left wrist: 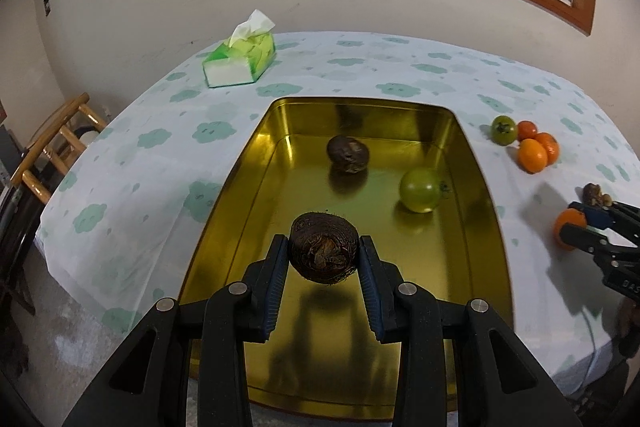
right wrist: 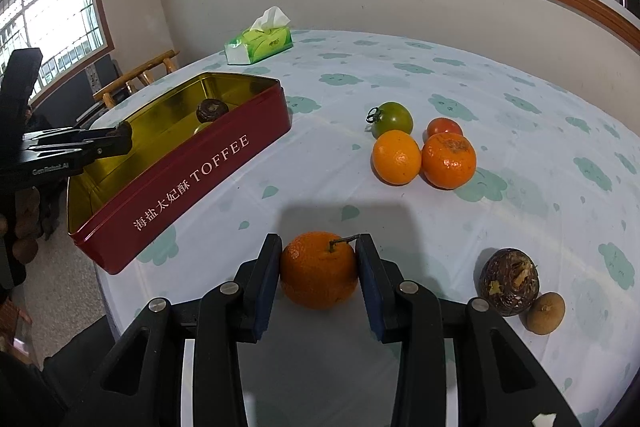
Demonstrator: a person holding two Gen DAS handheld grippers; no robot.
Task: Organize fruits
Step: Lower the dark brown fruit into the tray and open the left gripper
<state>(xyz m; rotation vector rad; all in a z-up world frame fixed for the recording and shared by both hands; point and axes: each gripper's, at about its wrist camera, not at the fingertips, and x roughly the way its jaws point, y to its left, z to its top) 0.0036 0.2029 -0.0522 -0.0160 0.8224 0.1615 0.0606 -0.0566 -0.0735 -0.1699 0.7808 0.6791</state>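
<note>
My left gripper (left wrist: 323, 247) is shut on a brown rough-skinned fruit (left wrist: 323, 255), held above the near half of the gold-lined tin (left wrist: 256, 163). Inside the tin lie another brown fruit (left wrist: 347, 154) and a green tomato (left wrist: 420, 190). In the right wrist view the tin (right wrist: 192, 179) shows its red "TOFFEE" side, with the left gripper (right wrist: 120, 137) over its left end. My right gripper (right wrist: 318, 247) is shut on an orange with a stem (right wrist: 318, 273) that rests on the tablecloth; both pads touch its sides.
A green tomato (right wrist: 394, 119), a red tomato (right wrist: 444, 126) and two oranges (right wrist: 396, 157) (right wrist: 449, 159) cluster beyond the right gripper. A brown fruit (right wrist: 509, 281) and a small tan fruit (right wrist: 545, 313) lie to its right. A tissue pack (right wrist: 258, 41) sits at the back. A wooden chair (left wrist: 52, 147) stands left.
</note>
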